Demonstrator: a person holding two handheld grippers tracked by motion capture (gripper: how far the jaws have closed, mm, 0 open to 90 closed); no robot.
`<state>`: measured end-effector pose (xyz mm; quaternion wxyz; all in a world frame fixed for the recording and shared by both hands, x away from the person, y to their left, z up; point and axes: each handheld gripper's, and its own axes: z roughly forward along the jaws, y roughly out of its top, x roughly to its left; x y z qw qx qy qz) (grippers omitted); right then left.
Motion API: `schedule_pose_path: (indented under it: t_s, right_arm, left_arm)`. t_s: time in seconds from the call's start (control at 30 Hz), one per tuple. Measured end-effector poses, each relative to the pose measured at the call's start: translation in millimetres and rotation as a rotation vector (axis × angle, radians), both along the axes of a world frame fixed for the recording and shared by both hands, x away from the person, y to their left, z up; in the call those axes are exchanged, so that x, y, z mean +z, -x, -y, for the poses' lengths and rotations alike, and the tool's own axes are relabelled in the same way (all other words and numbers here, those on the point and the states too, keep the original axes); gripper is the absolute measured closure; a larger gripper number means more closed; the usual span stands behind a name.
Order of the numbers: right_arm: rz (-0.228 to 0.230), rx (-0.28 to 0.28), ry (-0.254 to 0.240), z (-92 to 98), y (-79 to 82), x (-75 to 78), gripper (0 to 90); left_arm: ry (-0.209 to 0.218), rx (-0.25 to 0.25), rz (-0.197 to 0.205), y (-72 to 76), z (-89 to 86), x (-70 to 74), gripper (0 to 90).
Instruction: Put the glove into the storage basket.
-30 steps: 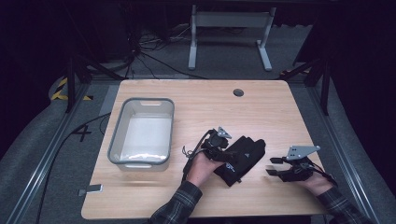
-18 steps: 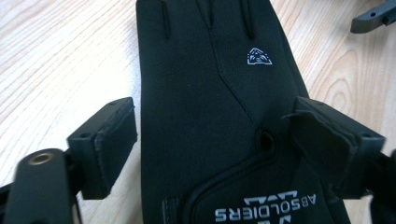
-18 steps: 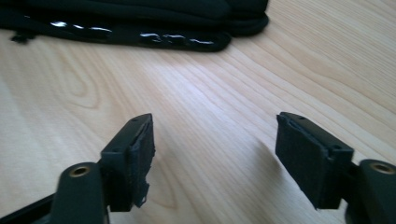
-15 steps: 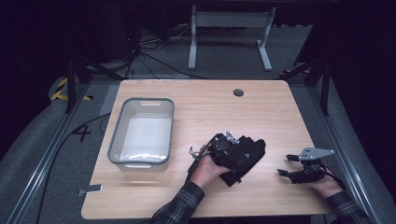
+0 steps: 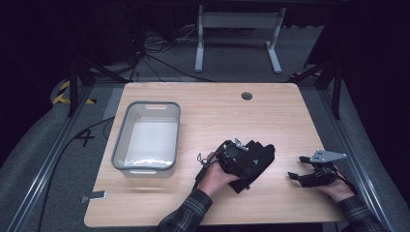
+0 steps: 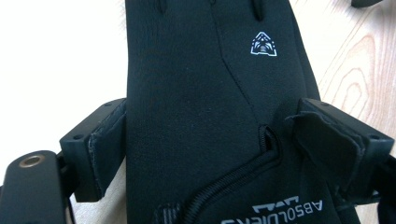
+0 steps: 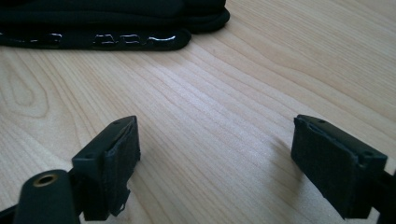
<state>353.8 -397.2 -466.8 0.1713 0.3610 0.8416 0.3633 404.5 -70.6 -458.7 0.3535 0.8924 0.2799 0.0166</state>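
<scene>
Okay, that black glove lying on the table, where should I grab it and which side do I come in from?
Grip the black fabric glove across its cuff end, near the zip, coming from the person's side along the wooden table. It lies flat and narrows there, so open jaws can straddle both edges. The left gripper is already placed this way. The right gripper is open over bare wood.

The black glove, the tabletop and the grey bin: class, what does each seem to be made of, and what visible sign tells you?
Black glove: likely a matte stretch fabric; stitched seams, zip and printed logo show.
Tabletop: wood or wood-look laminate, smooth; pale grain lines.
Grey bin: probably moulded plastic; rounded rim, slightly glossy whitish inside.
</scene>
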Motion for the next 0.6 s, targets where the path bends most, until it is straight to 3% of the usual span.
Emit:
schedule_pose_path:
  t_s: [0.5, 0.6]
  right_arm:
    - [-0.003, -0.002, 0.000, 1.4, 1.8, -0.1, 15.6]
    - [-0.004, 0.002, 0.000, 1.8, 1.8, 0.0, 15.4]
  left_arm:
    - [-0.002, -0.011, 0.008, -6.5, 10.1, -0.4, 15.0]
    - [-0.014, -0.023, 0.021, -4.4, 11.3, 0.6, 22.4]
